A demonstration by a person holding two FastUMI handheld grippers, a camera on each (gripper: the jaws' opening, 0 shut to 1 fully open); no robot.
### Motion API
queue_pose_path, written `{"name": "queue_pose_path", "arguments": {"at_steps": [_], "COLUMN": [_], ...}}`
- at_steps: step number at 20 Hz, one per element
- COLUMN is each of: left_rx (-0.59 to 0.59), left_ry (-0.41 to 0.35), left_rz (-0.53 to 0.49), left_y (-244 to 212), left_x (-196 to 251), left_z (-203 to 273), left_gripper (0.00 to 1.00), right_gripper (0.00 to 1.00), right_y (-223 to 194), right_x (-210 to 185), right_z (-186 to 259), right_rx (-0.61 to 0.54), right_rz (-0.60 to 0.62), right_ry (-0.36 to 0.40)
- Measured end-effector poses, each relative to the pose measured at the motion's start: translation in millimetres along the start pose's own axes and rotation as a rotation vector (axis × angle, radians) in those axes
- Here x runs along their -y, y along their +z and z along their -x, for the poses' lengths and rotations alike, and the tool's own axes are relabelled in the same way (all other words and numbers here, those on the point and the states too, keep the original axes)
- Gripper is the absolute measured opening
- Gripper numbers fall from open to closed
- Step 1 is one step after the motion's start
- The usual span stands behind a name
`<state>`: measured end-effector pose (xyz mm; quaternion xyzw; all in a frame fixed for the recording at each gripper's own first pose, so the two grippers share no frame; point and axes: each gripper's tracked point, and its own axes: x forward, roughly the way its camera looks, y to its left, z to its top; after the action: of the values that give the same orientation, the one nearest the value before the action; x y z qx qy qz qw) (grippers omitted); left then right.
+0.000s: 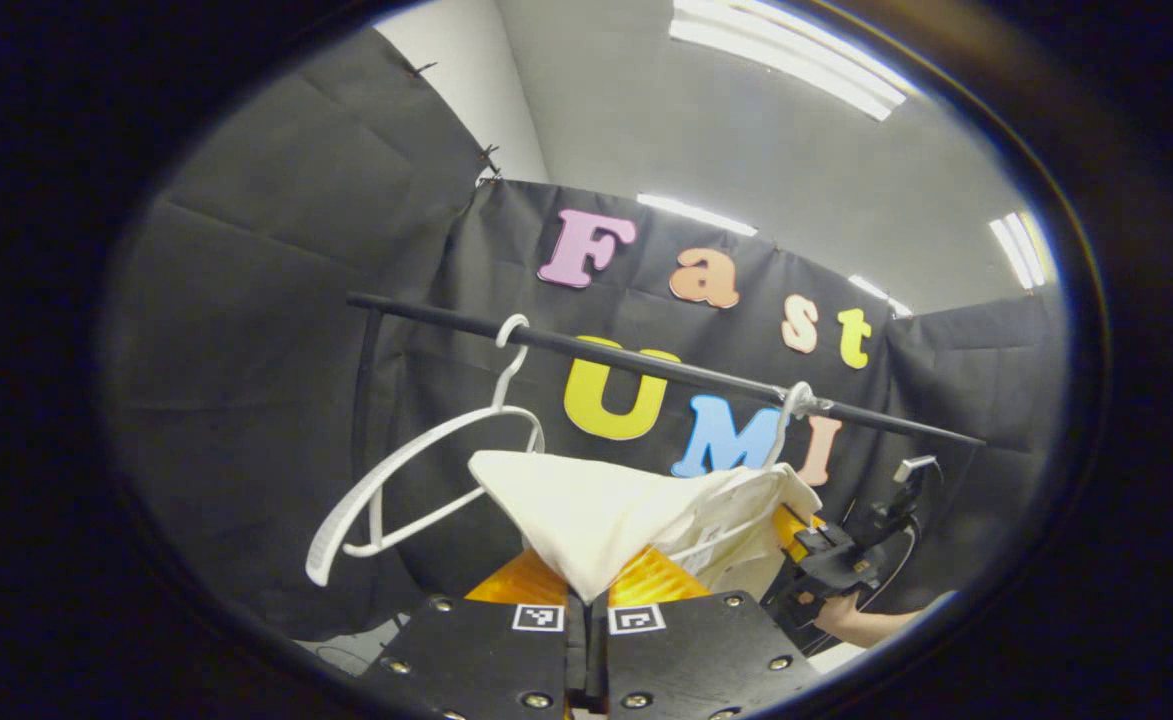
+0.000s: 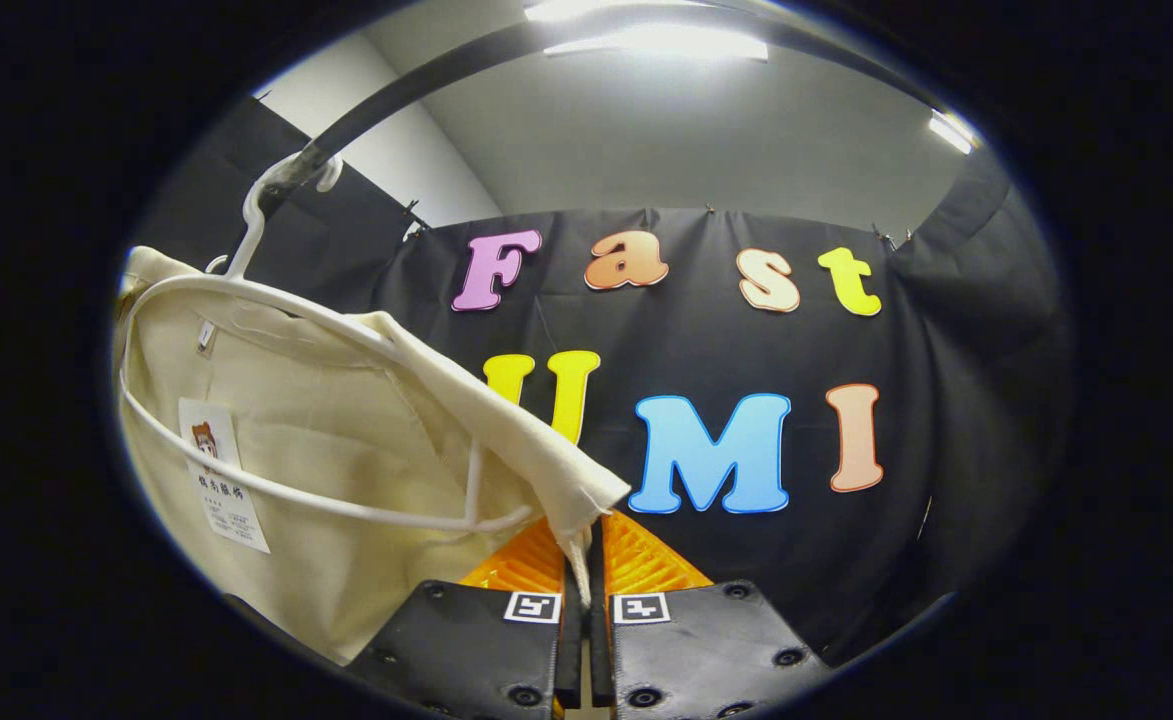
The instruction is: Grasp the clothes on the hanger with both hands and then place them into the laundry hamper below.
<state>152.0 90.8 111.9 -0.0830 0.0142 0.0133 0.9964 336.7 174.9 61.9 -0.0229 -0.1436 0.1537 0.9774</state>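
A cream garment (image 1: pixel 606 515) hangs from a white hanger (image 1: pixel 784 420) on the black rail (image 1: pixel 646 365). My left gripper (image 1: pixel 586 590) is shut on one corner of the cloth, which rises from between its fingers. In the right gripper view the same cream garment (image 2: pixel 346 440) drapes over its white hanger (image 2: pixel 276 300), with a paper tag on it. My right gripper (image 2: pixel 584 560) is shut on the garment's shoulder edge. The right gripper (image 1: pixel 836 565) and the hand holding it also appear at the lower right of the left gripper view.
A second white hanger (image 1: pixel 416 470), bare, hangs on the rail to the left of the garment. Black cloth walls close the booth on all sides. Ceiling lights (image 1: pixel 786 60) shine overhead.
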Motion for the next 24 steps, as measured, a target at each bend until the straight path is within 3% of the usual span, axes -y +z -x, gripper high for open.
{"name": "queue_pose_path", "arguments": {"at_steps": [3,11,13,19,24], "left_rx": [-0.017,-0.027,-0.021,-0.011,-0.071], "left_ry": [0.023,0.035,0.031,0.017,0.019], "left_rz": [-0.009,-0.150,-0.209,-0.195,-0.208], "left_y": [2.5,8.4,12.0,22.3,2.2], "left_x": [-8.0,-24.0,-26.4,-38.3,-45.9], "left_z": [-4.8,-62.1,-67.6,-89.7,-113.5], "left_gripper": [0.01,0.01,0.02,0.01,0.02], "right_gripper": [0.05,0.04,0.05,0.05,0.05], "right_y": [6.3,9.5,7.1,31.9,26.0], "right_x": [3.7,21.1,25.7,44.4,54.9], "right_z": [-9.8,-19.9,-17.7,-10.5,-23.2], "right_rx": [0.042,0.101,0.105,0.137,0.150], "right_rz": [0.066,0.140,0.120,-0.045,0.117], "right_ry": [-0.014,-0.053,-0.056,-0.054,-0.087]}}
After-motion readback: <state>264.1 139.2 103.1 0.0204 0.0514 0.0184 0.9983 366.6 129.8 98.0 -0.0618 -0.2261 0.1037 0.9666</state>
